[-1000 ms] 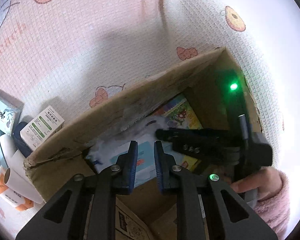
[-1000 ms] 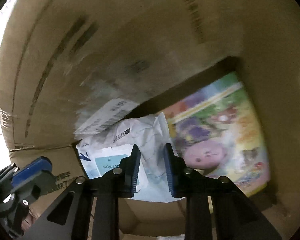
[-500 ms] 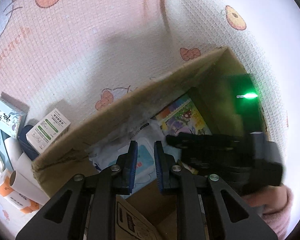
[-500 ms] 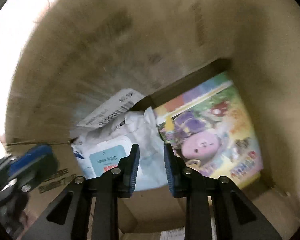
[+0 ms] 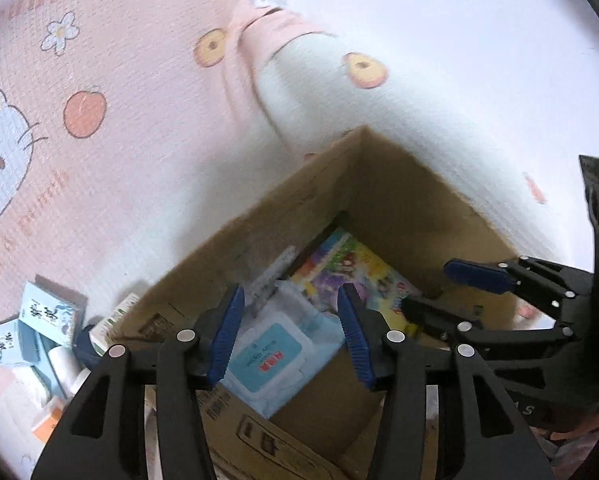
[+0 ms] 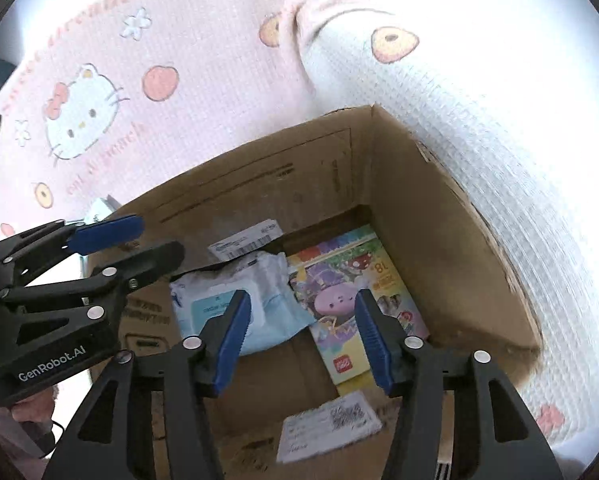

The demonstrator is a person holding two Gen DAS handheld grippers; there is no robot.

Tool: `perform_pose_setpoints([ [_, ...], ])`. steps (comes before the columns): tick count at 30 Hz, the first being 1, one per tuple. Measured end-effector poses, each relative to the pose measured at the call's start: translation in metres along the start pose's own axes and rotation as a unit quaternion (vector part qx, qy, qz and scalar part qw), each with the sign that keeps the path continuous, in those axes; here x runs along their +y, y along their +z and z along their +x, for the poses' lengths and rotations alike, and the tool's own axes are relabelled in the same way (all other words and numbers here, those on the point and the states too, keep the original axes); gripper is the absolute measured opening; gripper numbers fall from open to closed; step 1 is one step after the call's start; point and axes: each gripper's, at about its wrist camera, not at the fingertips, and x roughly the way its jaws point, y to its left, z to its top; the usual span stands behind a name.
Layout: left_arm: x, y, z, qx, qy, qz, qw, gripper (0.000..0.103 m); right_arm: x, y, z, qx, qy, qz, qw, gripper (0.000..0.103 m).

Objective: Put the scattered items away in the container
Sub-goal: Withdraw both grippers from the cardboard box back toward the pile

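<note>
A: Where's the wet-wipes pack [image 5: 265, 354]?
B: On the cardboard box [image 5: 411, 200] floor beside the colourful booklet [image 6: 351, 300], below both grippers
A: Jaws?
B: Left gripper [image 5: 289, 338] and right gripper [image 6: 301, 338] opening, nothing between them

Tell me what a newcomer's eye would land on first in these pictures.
The open cardboard box fills the middle, on a pink cartoon-cat mat. On its floor lie a pale blue wipes pack and, to its right, a bright colourful picture book. Both tools hang above the box with nothing between their opening jaws, and small cartons wait on the mat to its left.
</note>
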Motion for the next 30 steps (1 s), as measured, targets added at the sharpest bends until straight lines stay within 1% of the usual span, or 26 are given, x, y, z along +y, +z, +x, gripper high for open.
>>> perform_pose_setpoints([
  [1, 0.000, -0.003, -0.004, -0.003, -0.006, 0.002, 1.0000, 0.054, -0.003, -0.009, 0.011, -0.008, -0.005, 0.000, 1.000, 0.054],
  [3, 0.000, -0.011, -0.013, -0.019, -0.012, 0.006, 0.9997, 0.055, -0.007, -0.022, 0.016, -0.037, -0.033, 0.004, 0.999, 0.054],
  [5, 0.001, -0.022, -0.022, -0.045, -0.011, 0.012, 0.9988, 0.055, -0.003, -0.035, 0.004, -0.076, -0.062, 0.014, 0.995, 0.055],
  [7, 0.004, -0.036, -0.033, -0.075, -0.007, 0.017, 0.9970, 0.056, 0.005, -0.052, -0.013, -0.126, -0.087, 0.032, 0.988, 0.060],
  [8, 0.007, -0.046, -0.039, -0.090, -0.009, 0.018, 0.9957, 0.058, 0.010, -0.057, -0.021, -0.144, -0.087, 0.036, 0.985, 0.061],
  [9, 0.008, -0.052, -0.046, -0.097, -0.010, 0.018, 0.9951, 0.059, 0.016, -0.067, -0.031, -0.175, -0.085, 0.043, 0.980, 0.063],
  [10, 0.010, -0.059, -0.051, -0.102, -0.011, 0.018, 0.9946, 0.060, 0.021, -0.073, -0.036, -0.195, -0.080, 0.045, 0.977, 0.065],
  [12, 0.015, -0.071, -0.059, -0.110, -0.019, 0.016, 0.9936, 0.060, 0.035, -0.087, -0.047, -0.231, -0.048, 0.037, 0.971, 0.065],
  [14, 0.020, -0.082, -0.073, -0.128, -0.019, 0.021, 0.9914, 0.060, 0.051, -0.095, -0.053, -0.263, -0.035, 0.011, 0.964, 0.066],
  [16, 0.026, -0.094, -0.087, -0.161, -0.008, 0.029, 0.9864, 0.061, 0.068, -0.100, -0.058, -0.288, -0.045, -0.028, 0.956, 0.069],
  [17, 0.031, -0.101, -0.095, -0.182, 0.004, 0.034, 0.9827, 0.062, 0.083, -0.105, -0.059, -0.309, -0.058, -0.063, 0.947, 0.069],
  [18, 0.035, -0.107, -0.101, -0.197, 0.013, 0.036, 0.9796, 0.063, 0.093, -0.108, -0.058, -0.318, -0.066, -0.086, 0.942, 0.071],
  [20, 0.046, -0.119, -0.109, -0.215, 0.030, 0.035, 0.9755, 0.067, 0.115, -0.112, -0.057, -0.329, -0.085, -0.133, 0.931, 0.074],
  [21, 0.051, -0.123, -0.111, -0.218, 0.039, 0.034, 0.9745, 0.067, 0.127, -0.113, -0.053, -0.328, -0.095, -0.150, 0.928, 0.074],
  [22, 0.056, -0.128, -0.112, -0.220, 0.048, 0.033, 0.9738, 0.067, 0.136, -0.113, -0.049, -0.323, -0.093, -0.158, 0.928, 0.074],
  [23, 0.063, -0.134, -0.113, -0.220, 0.059, 0.031, 0.9733, 0.067, 0.141, -0.112, -0.049, -0.320, -0.086, -0.161, 0.930, 0.074],
  [25, 0.075, -0.144, -0.115, -0.214, 0.069, 0.021, 0.9742, 0.067, 0.157, -0.113, -0.044, -0.316, -0.044, -0.167, 0.933, 0.074],
  [28, 0.104, -0.160, -0.117, -0.195, 0.063, -0.013, 0.9787, 0.067, 0.179, -0.113, -0.038, -0.311, -0.002, -0.179, 0.933, 0.074],
  [30, 0.126, -0.172, -0.116, -0.179, 0.063, -0.044, 0.9808, 0.067, 0.192, -0.113, -0.026, -0.302, 0.014, -0.191, 0.934, 0.075],
])
